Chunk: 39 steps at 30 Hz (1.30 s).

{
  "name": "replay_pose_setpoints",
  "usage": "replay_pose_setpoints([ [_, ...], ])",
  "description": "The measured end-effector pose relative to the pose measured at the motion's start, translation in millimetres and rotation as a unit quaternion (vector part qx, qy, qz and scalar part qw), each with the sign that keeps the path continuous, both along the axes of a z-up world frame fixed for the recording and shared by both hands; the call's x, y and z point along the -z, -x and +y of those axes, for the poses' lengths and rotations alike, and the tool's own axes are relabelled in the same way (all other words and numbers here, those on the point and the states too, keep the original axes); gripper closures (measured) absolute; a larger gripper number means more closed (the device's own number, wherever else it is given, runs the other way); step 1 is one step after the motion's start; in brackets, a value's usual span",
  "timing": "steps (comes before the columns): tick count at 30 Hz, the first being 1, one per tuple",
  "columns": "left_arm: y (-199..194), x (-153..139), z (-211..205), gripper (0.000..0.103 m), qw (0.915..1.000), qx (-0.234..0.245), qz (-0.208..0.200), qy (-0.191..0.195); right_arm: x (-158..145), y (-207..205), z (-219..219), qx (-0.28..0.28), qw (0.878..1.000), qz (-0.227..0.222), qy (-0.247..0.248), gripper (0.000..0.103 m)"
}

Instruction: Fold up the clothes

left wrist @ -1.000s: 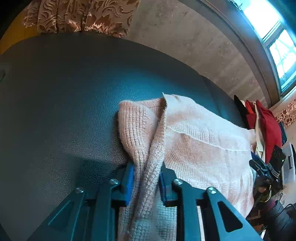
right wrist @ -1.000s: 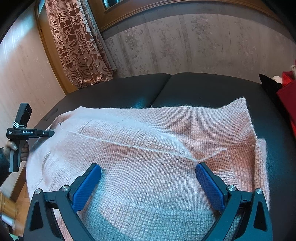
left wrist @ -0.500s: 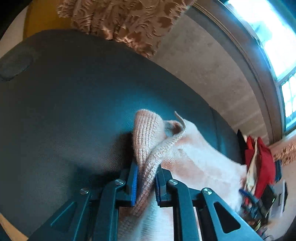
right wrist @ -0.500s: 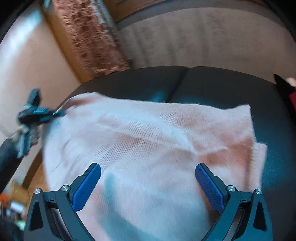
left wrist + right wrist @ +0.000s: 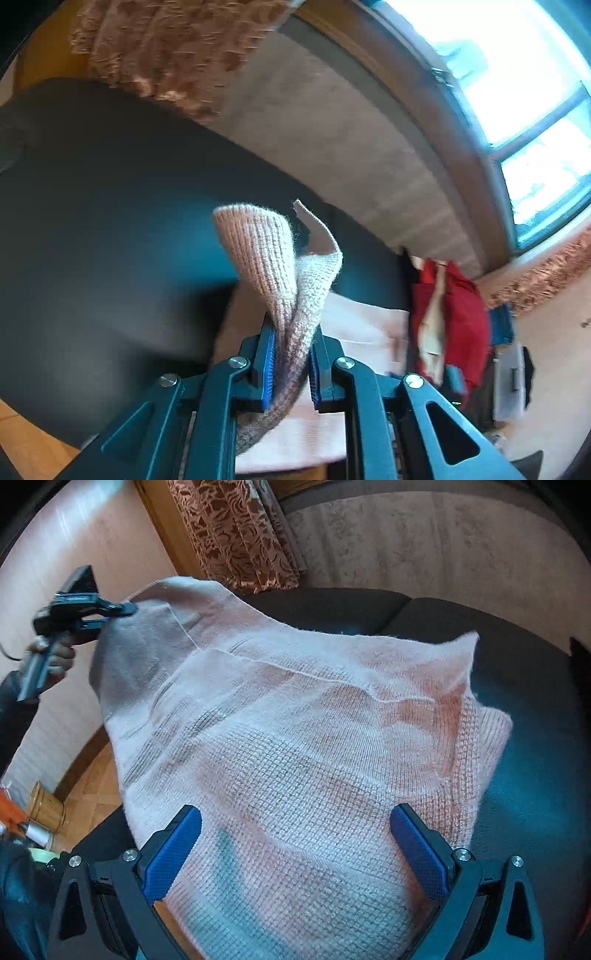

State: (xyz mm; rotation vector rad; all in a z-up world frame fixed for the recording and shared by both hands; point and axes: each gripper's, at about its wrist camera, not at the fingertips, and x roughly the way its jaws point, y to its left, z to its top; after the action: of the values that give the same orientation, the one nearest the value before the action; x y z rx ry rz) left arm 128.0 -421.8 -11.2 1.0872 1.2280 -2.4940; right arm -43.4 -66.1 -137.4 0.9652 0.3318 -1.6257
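A pale pink knitted sweater (image 5: 295,746) lies spread on a black leather sofa (image 5: 535,709). My left gripper (image 5: 291,354) is shut on a bunched corner of the pink sweater (image 5: 266,254), which curls up above the blue pads. In the right wrist view the left gripper (image 5: 125,607) holds that corner lifted off the sofa at the upper left. My right gripper (image 5: 295,849) stands open over the near part of the sweater, its blue pads wide apart with the knit beneath them.
A pile of red and other clothes (image 5: 454,317) sits at the sofa's right end. Patterned curtains (image 5: 240,535) hang behind the sofa, and a window (image 5: 535,103) is at the right. A wooden jar (image 5: 46,806) stands on the parquet floor at the left.
My left gripper has tightened on the sweater's corner and lifted it up off the sofa. The right gripper has shifted a little over the sweater, still wide open.
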Motion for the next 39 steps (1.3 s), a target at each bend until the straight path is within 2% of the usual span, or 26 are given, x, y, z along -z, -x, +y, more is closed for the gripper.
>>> replay_pose_setpoints([
  [6,47,-28,64,0.09,0.9979,0.025,0.038,-0.047,6,15,23,0.029,0.993,-0.057,0.098,0.0],
  [10,91,-23,112,0.09,0.9962,0.044,0.027,-0.069,10,20,36,0.034,0.986,-0.082,0.141,0.0],
  [14,136,1,152,0.09,0.9933,0.057,-0.003,-0.101,13,24,46,0.032,0.98,-0.103,0.169,0.0],
  [17,159,5,172,0.09,0.993,0.061,-0.02,-0.099,16,26,51,0.032,0.974,-0.12,0.188,0.0],
  [24,195,4,212,0.089,0.9926,0.073,-0.03,-0.093,19,25,55,0.031,0.967,-0.133,0.214,0.0],
  [31,225,65,235,0.089,0.9846,0.068,-0.1,-0.126,20,24,65,0.031,0.966,-0.133,0.219,0.0],
  [36,229,67,245,0.087,0.985,0.079,-0.099,-0.118,17,23,71,0.032,0.965,-0.134,0.223,0.0],
  [38,238,80,248,0.083,0.9785,0.096,-0.137,-0.121,17,23,72,0.032,0.965,-0.135,0.222,0.0],
  [39,239,86,246,0.083,0.9737,0.096,-0.156,-0.135,16,22,72,0.031,0.966,-0.134,0.221,0.0],
])
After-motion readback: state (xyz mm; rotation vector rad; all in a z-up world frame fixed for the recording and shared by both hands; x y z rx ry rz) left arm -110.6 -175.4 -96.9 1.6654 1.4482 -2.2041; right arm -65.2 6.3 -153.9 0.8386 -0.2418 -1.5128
